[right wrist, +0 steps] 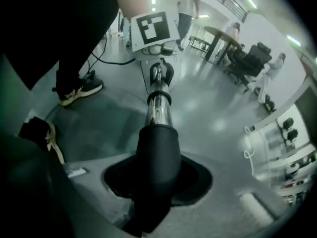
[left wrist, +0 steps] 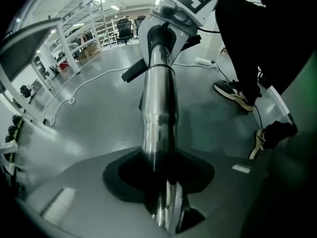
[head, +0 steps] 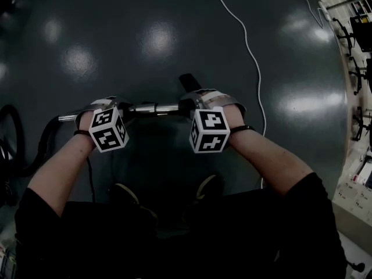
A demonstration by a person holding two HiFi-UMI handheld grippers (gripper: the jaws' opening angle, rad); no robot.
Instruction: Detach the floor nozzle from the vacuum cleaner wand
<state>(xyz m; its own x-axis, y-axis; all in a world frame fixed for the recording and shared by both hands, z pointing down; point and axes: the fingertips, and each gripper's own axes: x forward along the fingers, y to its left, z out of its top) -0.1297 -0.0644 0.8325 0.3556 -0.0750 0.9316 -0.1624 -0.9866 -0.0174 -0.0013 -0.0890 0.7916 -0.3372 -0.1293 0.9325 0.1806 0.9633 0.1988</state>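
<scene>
The left gripper [left wrist: 161, 192] has its jaws clamped on the chrome wand [left wrist: 158, 128] at frame centre. The right gripper [right wrist: 154, 192] has its jaws clamped on the black collar [right wrist: 157, 152]. The 2 parts look joined, so separation remains.

A white cord [head: 249, 48] is laid in a long curve across the shiny dark floor [head: 116, 39]. White shelves [left wrist: 83, 25] are seen far off. Black chairs [right wrist: 247, 58] are parked beside a table [right wrist: 218, 33].
</scene>
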